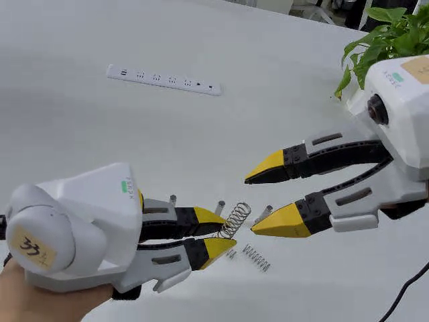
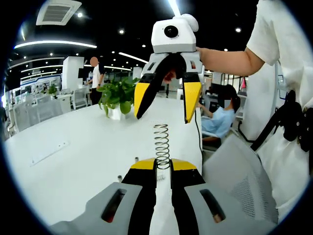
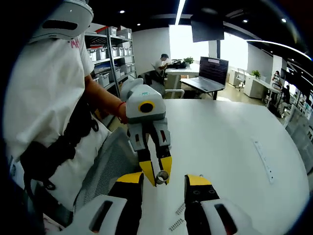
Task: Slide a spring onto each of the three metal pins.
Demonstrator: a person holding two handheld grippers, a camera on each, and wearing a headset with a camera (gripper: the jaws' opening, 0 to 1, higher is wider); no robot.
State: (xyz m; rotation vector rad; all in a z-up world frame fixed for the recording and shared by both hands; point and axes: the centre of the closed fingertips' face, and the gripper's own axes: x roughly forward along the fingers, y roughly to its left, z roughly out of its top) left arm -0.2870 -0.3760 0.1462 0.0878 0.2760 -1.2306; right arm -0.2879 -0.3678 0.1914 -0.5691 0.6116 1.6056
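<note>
My left gripper (image 1: pixel 228 230) is shut on one end of a coiled spring (image 1: pixel 235 219), which sticks out past its yellow tips; its own view shows the spring (image 2: pixel 161 142) standing up from the closed jaws. My right gripper (image 1: pixel 250 204) faces it from the right, open, with its tips either side of the spring's free end and apart from it. Three short metal pins (image 1: pixel 219 207) stand upright in a row on the white table, behind and below the jaws. Two loose springs (image 1: pixel 256 257) lie on the table near the left gripper's tips.
A white power strip (image 1: pixel 164 80) lies further back on the table (image 1: pixel 100 127). A potted green plant (image 1: pixel 389 33) stands at the back right. A black cable (image 1: pixel 402 292) crosses the lower right corner. A person's body and a mesh chair (image 2: pixel 244 171) are near the table edge.
</note>
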